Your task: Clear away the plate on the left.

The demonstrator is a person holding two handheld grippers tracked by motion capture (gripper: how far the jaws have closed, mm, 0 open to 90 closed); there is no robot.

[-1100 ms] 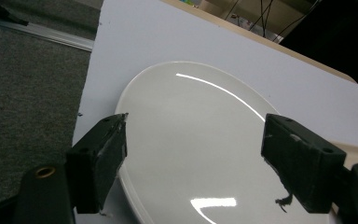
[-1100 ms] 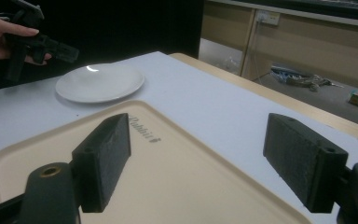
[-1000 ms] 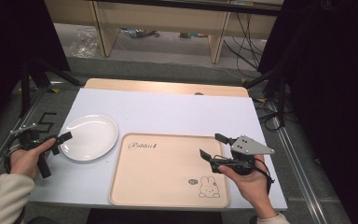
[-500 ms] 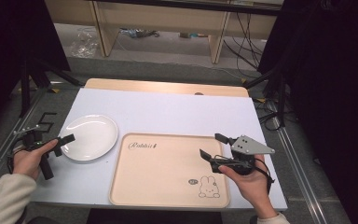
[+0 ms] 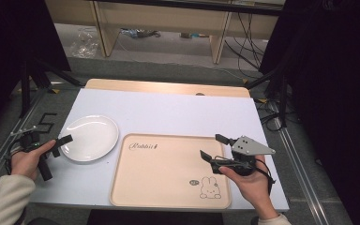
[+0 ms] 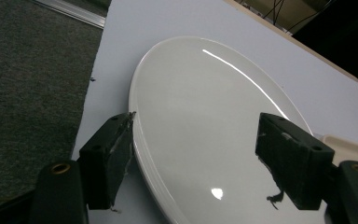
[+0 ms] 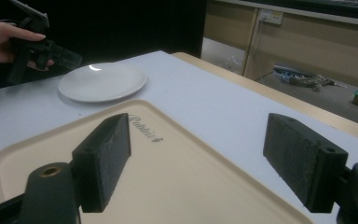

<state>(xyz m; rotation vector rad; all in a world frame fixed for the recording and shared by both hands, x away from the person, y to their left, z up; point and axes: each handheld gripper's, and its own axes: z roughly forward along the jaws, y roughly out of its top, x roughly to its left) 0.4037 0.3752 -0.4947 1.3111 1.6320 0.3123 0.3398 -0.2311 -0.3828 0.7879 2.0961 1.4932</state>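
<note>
On the white bench [image 5: 168, 112], one round glossy plate [image 5: 90, 138], one beige rectangular tray [image 5: 168, 171]; left gripper [image 6: 193, 144] and right gripper [image 7: 205, 161] both gape wide.

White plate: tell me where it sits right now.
In the high view the white plate lies on the table's left side, just left of the beige tray, with the open left gripper at its near-left rim.

White rectangular surface [image 5: 168, 112] with a pale wooden strip along the far edge, seen from above. White round plate [image 5: 90, 138] at 9 o'clock, close to the left edge. Beige tray [image 5: 168, 171] with rabbit drawing and lettering at 6 o'clock, just beside the plate, reaching the near edge.
</note>
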